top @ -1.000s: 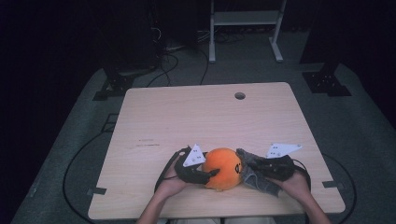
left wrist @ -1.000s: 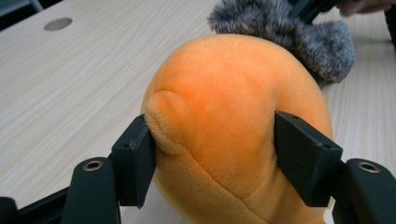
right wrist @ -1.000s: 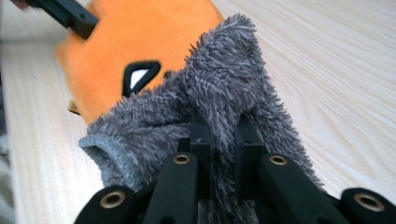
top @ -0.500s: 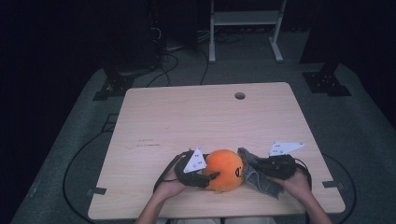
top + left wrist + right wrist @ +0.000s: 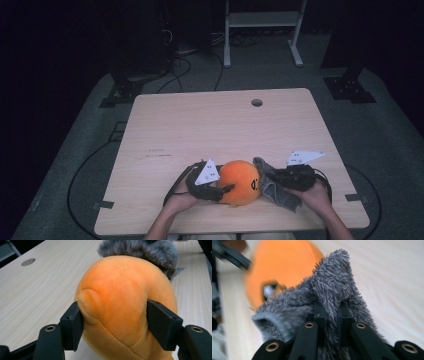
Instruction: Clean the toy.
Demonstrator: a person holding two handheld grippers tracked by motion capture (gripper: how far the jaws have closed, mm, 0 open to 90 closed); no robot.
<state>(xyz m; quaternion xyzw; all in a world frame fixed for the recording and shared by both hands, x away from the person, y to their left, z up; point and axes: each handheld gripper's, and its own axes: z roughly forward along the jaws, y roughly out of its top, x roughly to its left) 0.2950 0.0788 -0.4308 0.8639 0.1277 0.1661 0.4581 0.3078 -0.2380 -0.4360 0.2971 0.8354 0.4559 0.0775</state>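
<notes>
At the table's (image 5: 165, 125) near edge, the left gripper (image 5: 113, 322) is clamping the orange plush toy (image 5: 240, 181) while the right gripper (image 5: 331, 315) is pinching its grey fuzzy cloth (image 5: 332, 290), best pulled gently.

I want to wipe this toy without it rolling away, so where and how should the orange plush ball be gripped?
Grip the orange plush ball across its widest middle, coming in low from the person's side, as the left gripper does now. It is round and soft, so jaws pressing opposite flanks sink in and probably won't slip. The right gripper pinches the grey fuzzy cloth at its far side.
</notes>
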